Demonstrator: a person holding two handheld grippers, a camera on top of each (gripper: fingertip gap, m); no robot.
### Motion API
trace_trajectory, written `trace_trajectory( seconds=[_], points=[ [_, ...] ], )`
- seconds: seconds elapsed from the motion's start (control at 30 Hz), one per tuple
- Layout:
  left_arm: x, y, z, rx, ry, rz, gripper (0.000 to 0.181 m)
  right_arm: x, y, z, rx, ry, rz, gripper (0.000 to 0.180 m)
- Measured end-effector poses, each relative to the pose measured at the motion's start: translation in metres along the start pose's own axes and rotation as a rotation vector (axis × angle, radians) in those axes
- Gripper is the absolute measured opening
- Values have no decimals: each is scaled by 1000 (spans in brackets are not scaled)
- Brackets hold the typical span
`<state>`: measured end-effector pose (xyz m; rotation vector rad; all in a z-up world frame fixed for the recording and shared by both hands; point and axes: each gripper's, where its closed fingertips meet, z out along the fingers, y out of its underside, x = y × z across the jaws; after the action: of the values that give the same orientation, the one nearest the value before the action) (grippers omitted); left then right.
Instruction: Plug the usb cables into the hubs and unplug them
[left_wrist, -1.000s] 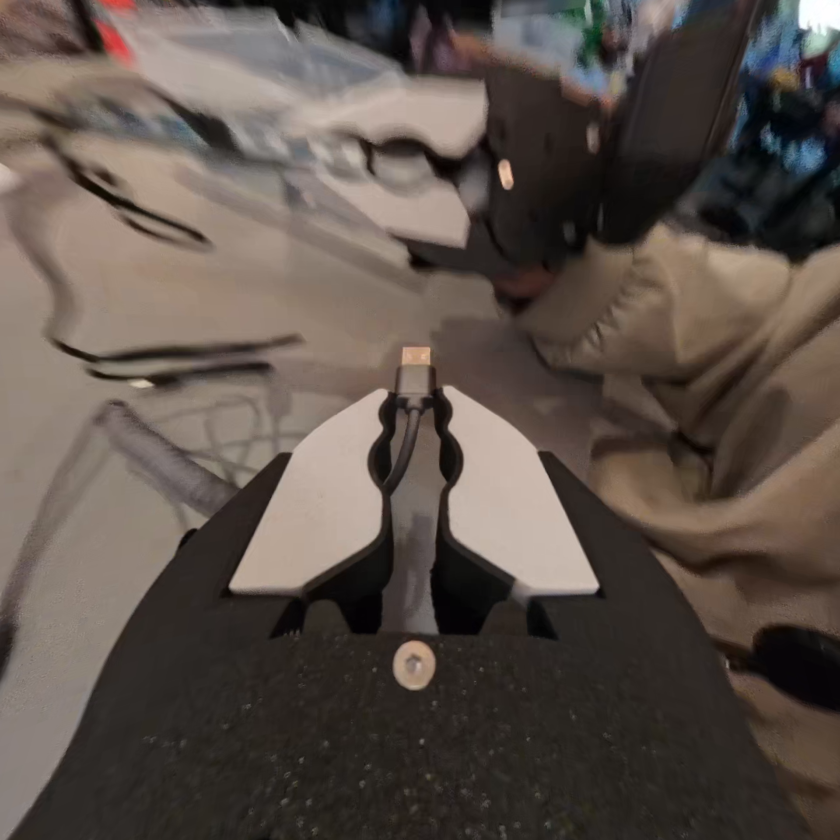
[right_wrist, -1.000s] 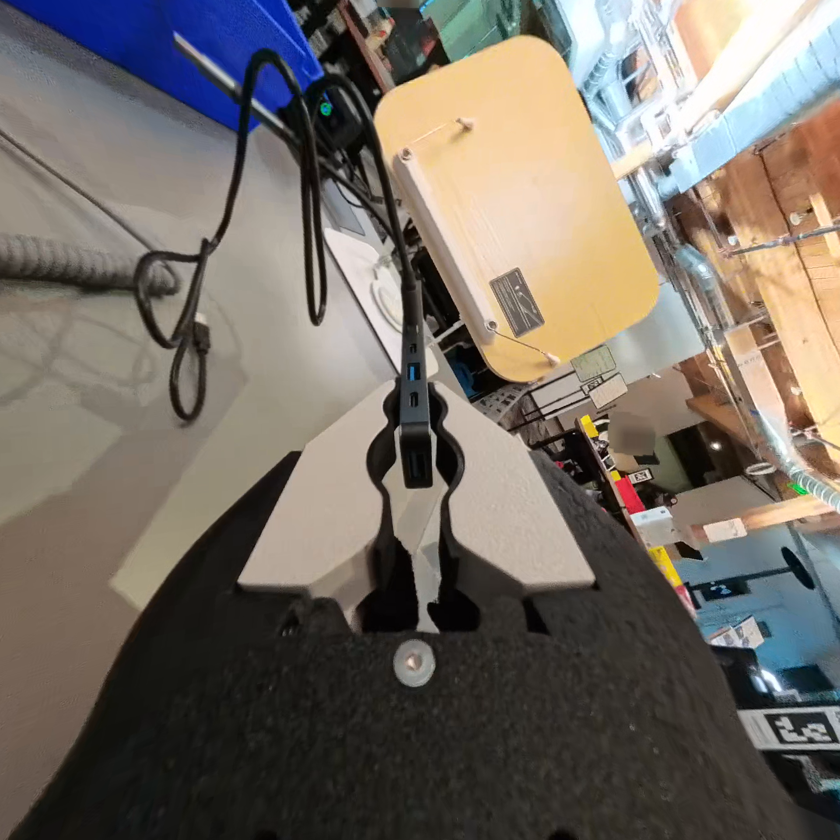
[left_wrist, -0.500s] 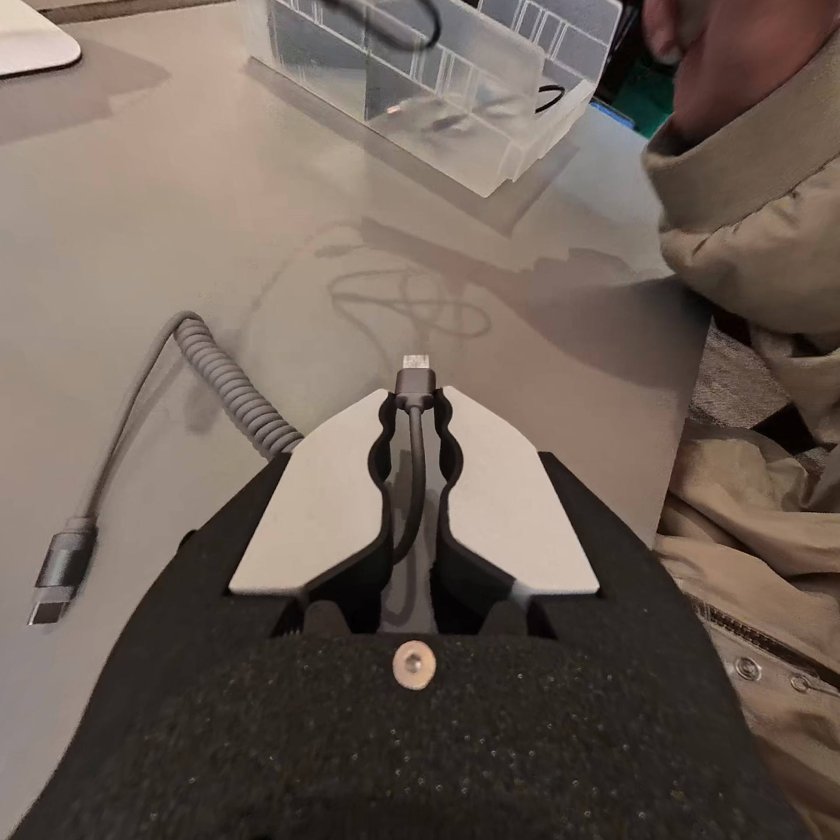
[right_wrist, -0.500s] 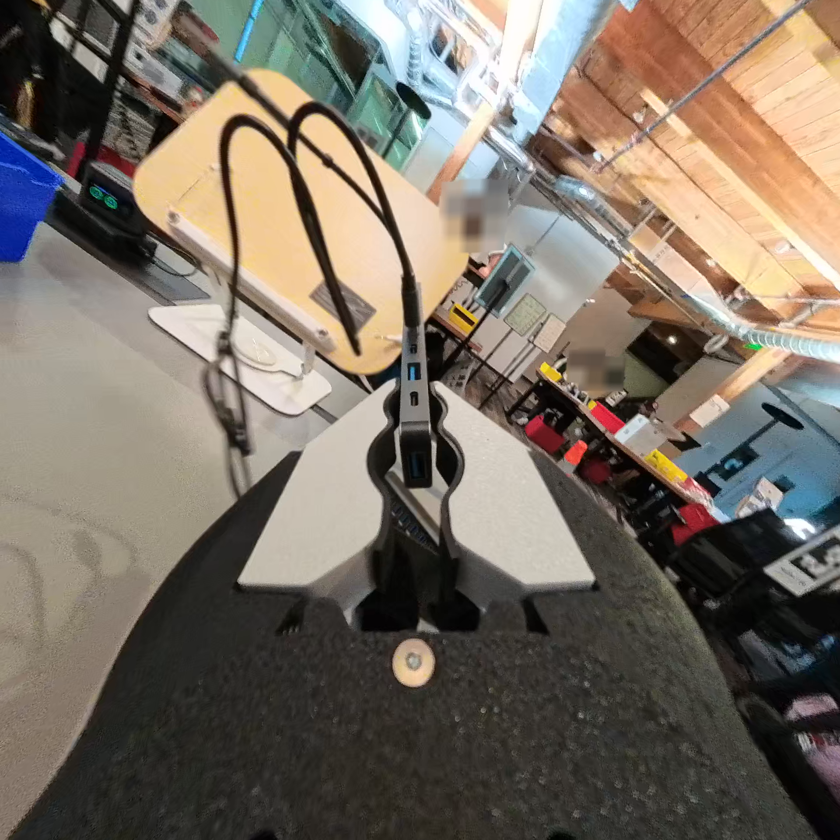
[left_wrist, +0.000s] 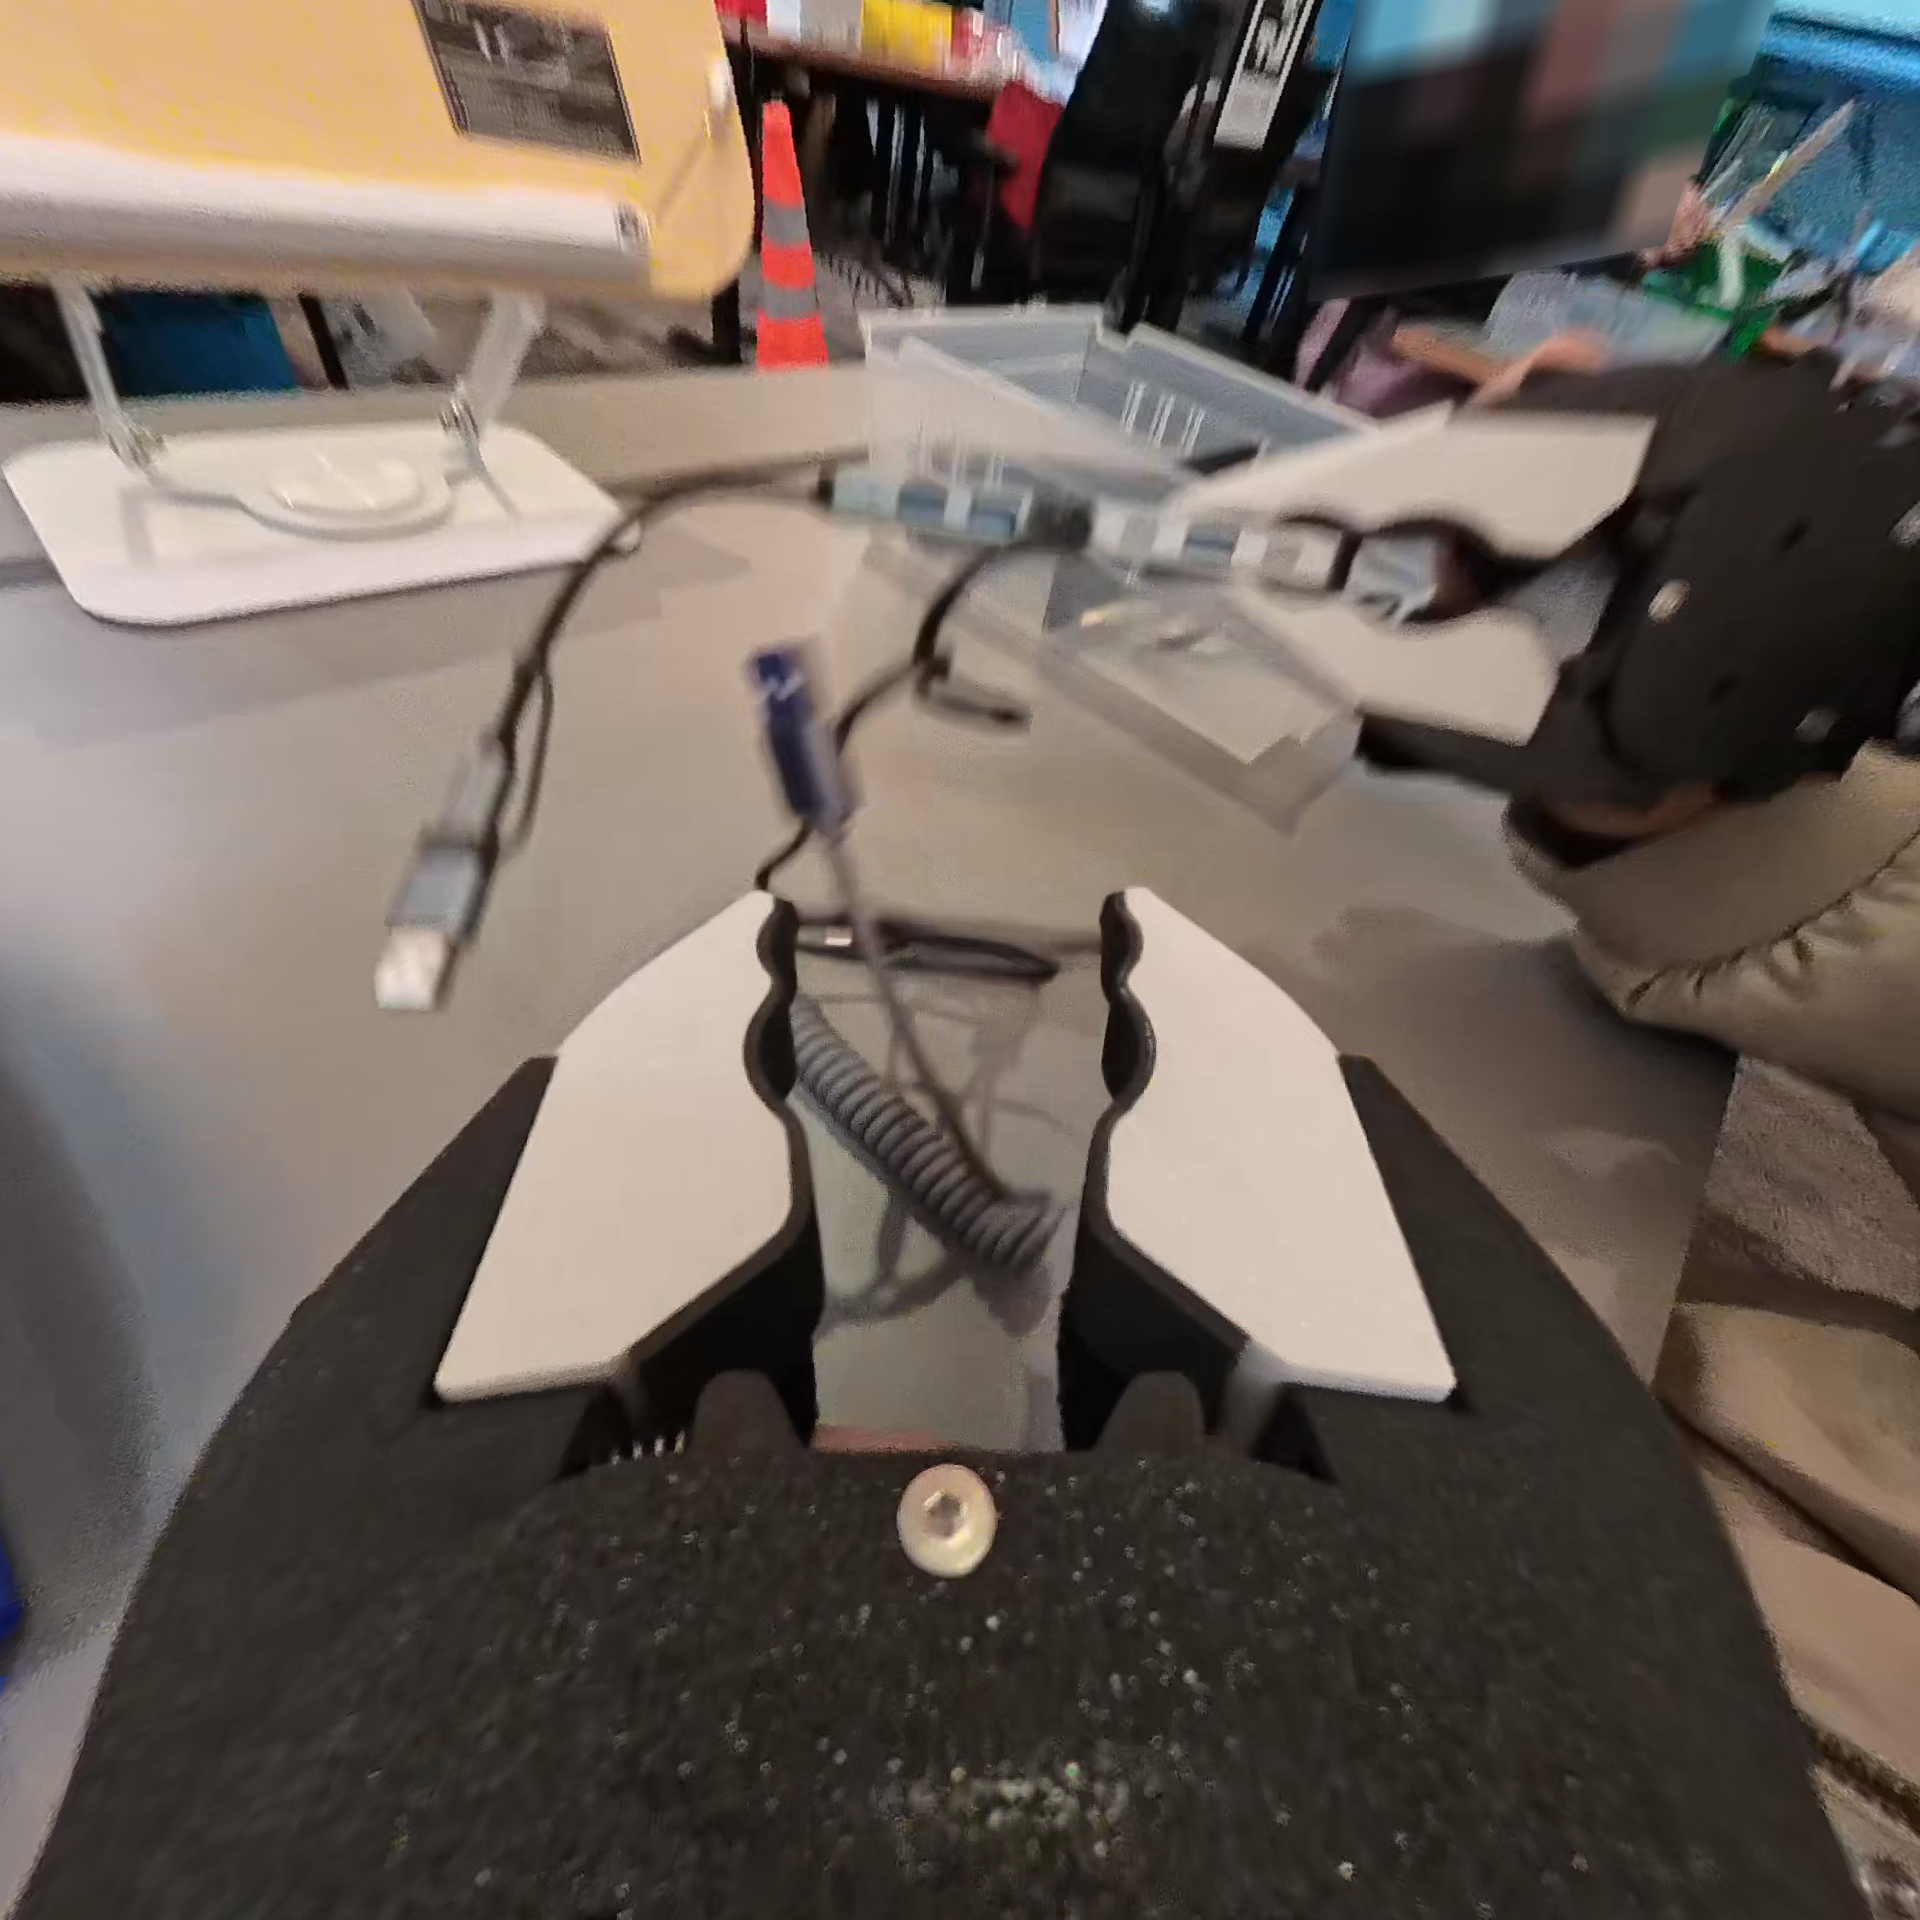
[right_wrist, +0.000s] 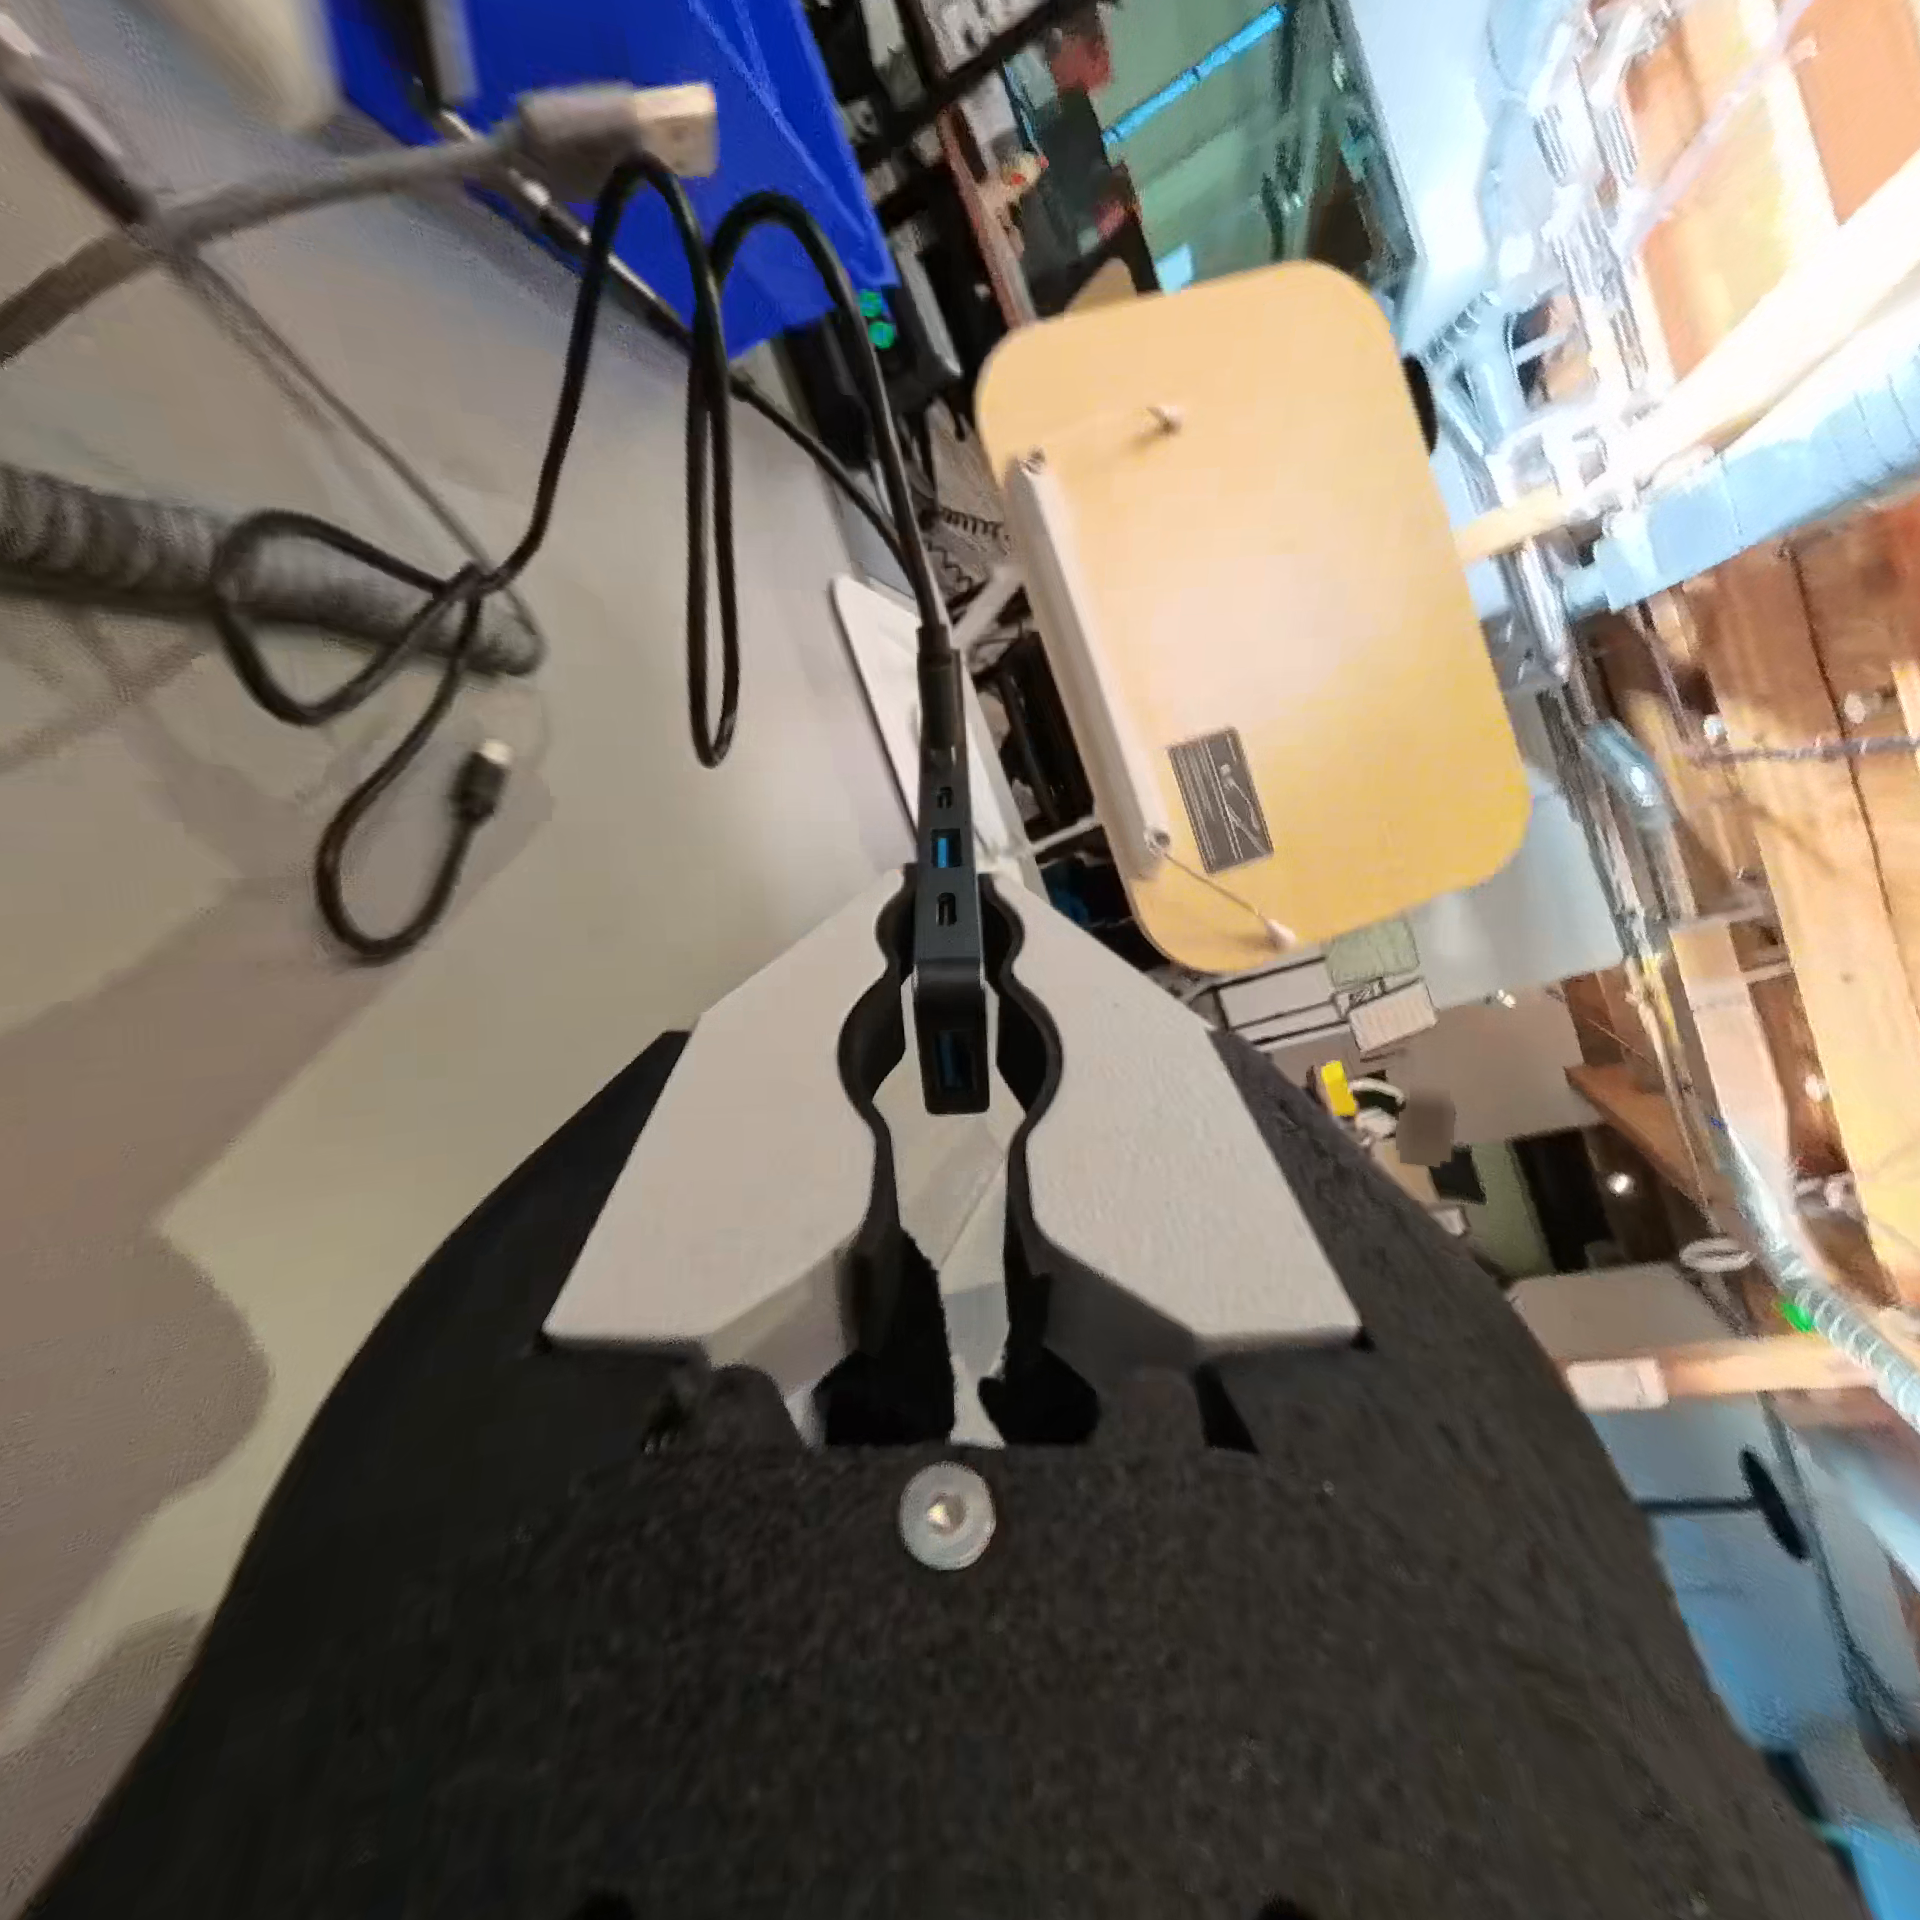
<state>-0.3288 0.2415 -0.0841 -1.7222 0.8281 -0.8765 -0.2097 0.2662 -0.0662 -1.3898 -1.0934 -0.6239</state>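
Note:
My left gripper (left_wrist: 945, 914) is open and empty above the grey table. A blurred dark plug (left_wrist: 800, 738) on a thin lead stands just ahead of its fingertips, untouched, and joins a coiled grey cable (left_wrist: 914, 1143) lying between the jaws. A grey USB-A plug (left_wrist: 426, 904) shows blurred to the left. My right gripper (right_wrist: 948, 894) is shut on a slim black hub (right_wrist: 948, 997) with blue ports. It holds the hub off the table, and the hub's black cable (right_wrist: 717, 468) loops away. The right gripper (left_wrist: 1351, 561) and hub (left_wrist: 1039, 509) also show in the left wrist view.
A clear plastic organiser box (left_wrist: 1143, 416) stands behind the hub. A yellow board (right_wrist: 1247, 623) on a white stand (left_wrist: 312, 520) is at the table's back. A blue bin (right_wrist: 644, 135) is far left. A small black plug (right_wrist: 483, 779) lies on the table. A person's beige sleeve (left_wrist: 1766, 914) is at right. The left gripper's tips are roughly 12 cm from the right gripper's.
My left gripper has opened and let go of the plug it held, and its view has swung up toward the right gripper. The right gripper keeps the hub and has tilted.

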Motion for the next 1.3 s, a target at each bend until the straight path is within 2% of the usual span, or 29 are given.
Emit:
trace_trajectory(
  seconds=[0.03, 0.13, 0.23, 0.37, 0.47, 0.57, 0.67, 0.77, 0.87, 0.93, 1.0, 1.07, 1.17, 1.3],
  points=[
    [0, -6, -3, 30, -8, 11, 55, -7, -4, 1, 1, -8, -39, 10],
    [-9, -19, -12, 82, -108, 58, 54, -15, -11, 1, -1, 19, -166, 9],
    [-19, -24, -17, 78, -233, 141, 54, -15, 1, 5, -66, 29, -247, 9],
    [5, -23, 8, -50, -107, 263, 46, -18, -13, 0, 12, 14, -262, 9],
    [17, -13, 26, -195, 18, 241, 48, -21, -27, -5, 54, 16, -266, 9],
    [21, -19, 30, -151, 59, 138, 35, -25, -41, -10, 106, 13, -263, 9],
    [19, -21, 28, -120, 47, 145, 19, -32, -51, -11, 123, 10, -249, 9],
    [18, -16, 29, -153, 56, 133, 26, -35, -55, -10, 120, 14, -219, 9],
    [18, -13, 30, -159, 32, 143, 16, -35, -59, -10, 113, 23, -215, 9],
    [17, -13, 30, -160, 16, 171, 15, -36, -58, -9, 108, 20, -194, 10],
    [15, -14, 28, -151, -7, 182, 15, -32, -45, -4, 37, 9, -141, 9],
    [11, -20, 21, -112, -9, 145, 15, -17, -2, 7, -125, 42, -138, 9],
    [-2, -13, 11, -131, -13, 114, 15, 8, 24, 2, -132, 58, -9, 10],
    [-2, 9, 11, -144, 34, 50, 15, 19, 35, -2, -122, 59, 34, 10]
  ],
)
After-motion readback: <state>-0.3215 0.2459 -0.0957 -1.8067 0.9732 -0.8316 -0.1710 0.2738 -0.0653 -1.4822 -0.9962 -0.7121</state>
